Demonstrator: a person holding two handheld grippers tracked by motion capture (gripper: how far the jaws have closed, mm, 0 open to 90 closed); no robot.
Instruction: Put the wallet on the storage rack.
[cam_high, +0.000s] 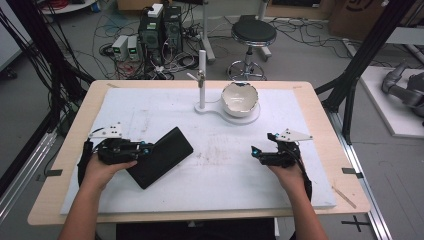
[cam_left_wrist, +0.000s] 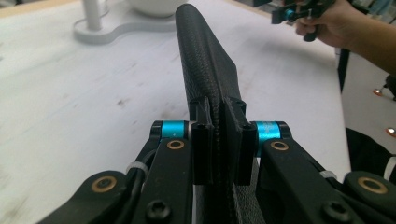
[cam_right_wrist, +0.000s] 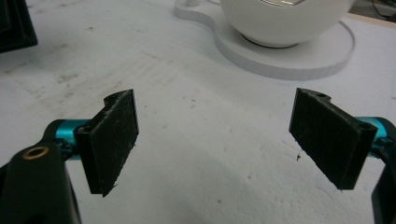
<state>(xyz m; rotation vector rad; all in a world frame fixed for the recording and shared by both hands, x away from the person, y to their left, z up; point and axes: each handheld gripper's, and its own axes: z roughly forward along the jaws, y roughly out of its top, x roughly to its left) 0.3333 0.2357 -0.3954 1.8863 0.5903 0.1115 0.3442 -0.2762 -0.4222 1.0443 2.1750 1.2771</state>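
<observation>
The left gripper (cam_high: 146, 148) clamps a black textured case (cam_high: 161, 156), its near end hidden behind the jaws; the right gripper (cam_high: 256, 152) hovers spread open near a white bowl (cam_high: 240, 98), cut off in its view.

black textured case (cam_high: 162, 156), white bowl (cam_high: 240, 98), white mat (cam_high: 220, 165), blue-accented black hand-held gripper (cam_high: 144, 148)

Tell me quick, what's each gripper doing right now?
Left gripper: shut on the flat black textured case.
Right gripper: open, holding nothing.
</observation>
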